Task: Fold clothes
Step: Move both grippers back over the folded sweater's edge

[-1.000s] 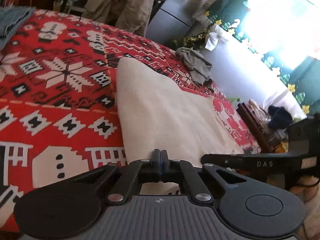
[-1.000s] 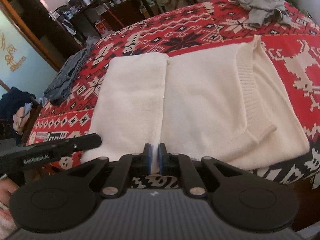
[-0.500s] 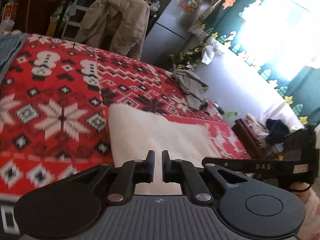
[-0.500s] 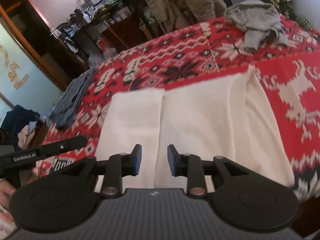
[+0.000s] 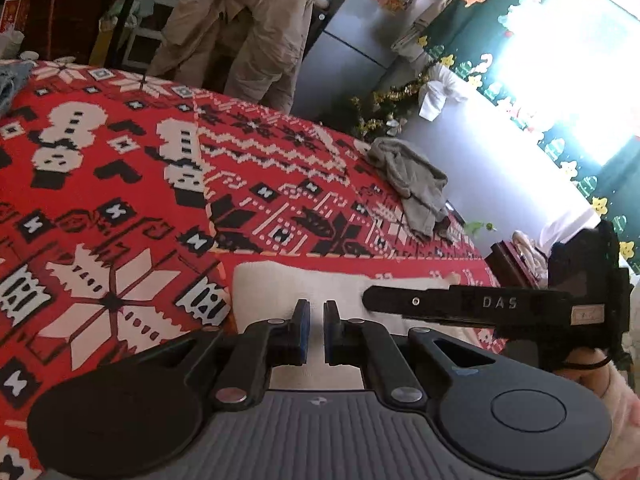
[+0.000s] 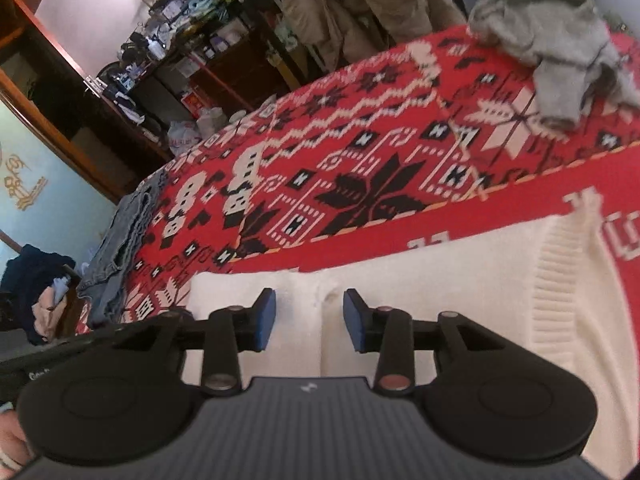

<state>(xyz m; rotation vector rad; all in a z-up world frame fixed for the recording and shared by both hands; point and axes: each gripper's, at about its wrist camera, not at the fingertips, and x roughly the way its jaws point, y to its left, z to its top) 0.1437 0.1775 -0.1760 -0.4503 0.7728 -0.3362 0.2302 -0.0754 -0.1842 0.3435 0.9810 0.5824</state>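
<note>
While both grippers hang over the near edge of a cream sweater point(image 6: 420, 280), neither holds it. The left gripper point(image 5: 315, 330) shows a narrow slit between its blue pads with nothing in it, so it counts as released. The right gripper point(image 6: 310, 318) has its jaws set clearly apart, empty, straddling a vertical fold line in the knit below.

The sweater lies flat on a red patterned blanket point(image 6: 360, 152) covering the bed, its ribbed band point(image 6: 560, 288) running along the right side in the right wrist view. In the left wrist view only a strip of the sweater point(image 5: 300, 284) shows beyond the fingers, with the right gripper's black body point(image 5: 472, 306) crossing above it.

Farther back, a crumpled grey garment point(image 5: 416, 184) sits near the blanket's far edge, and folded jeans point(image 6: 124, 240) rest at the left edge. Beyond the bed a tan jacket point(image 5: 244, 28) hangs.
</note>
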